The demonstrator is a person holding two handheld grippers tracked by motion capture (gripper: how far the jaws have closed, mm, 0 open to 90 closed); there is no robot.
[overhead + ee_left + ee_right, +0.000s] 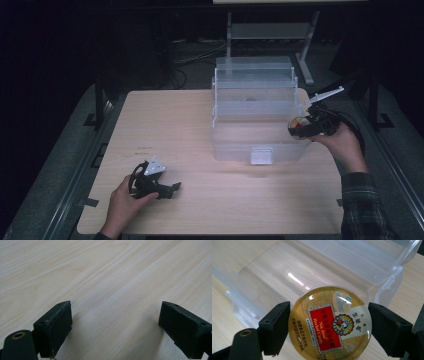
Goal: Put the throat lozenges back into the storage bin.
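Right tool [329, 332] is gripping a round candy tin [329, 322], jaws pressing on opposite edges of the tin's rim, about as wide as the tin itself. Tin's lid is facing the camera in the right gripper view, gold w/ a red label reading "Nin Jiom Herbal Candy", label text running roughly along the jaws' direction; round tin, so no clear long axis. In the high view the right tool [298, 126] is hovering at the right end of a clear plastic box [255, 112], tin [298, 124] sitting over the box's right wall, above the bench [190, 125]. Right hand [342, 142] is coming in from the lower right, sleeve in a plaid pattern, tool pointing left toward the box. Box is open, tiered trays stepping back, latch tab at the front centre. Left tool [115, 327] is released, jaws standing wide apart, nothing between them, just bare wood. In the high view the left tool [172, 189] is resting low on the bench near the front left, well apart from the box, left hand [122, 202] wrapping it from behind, jaws pointing right.
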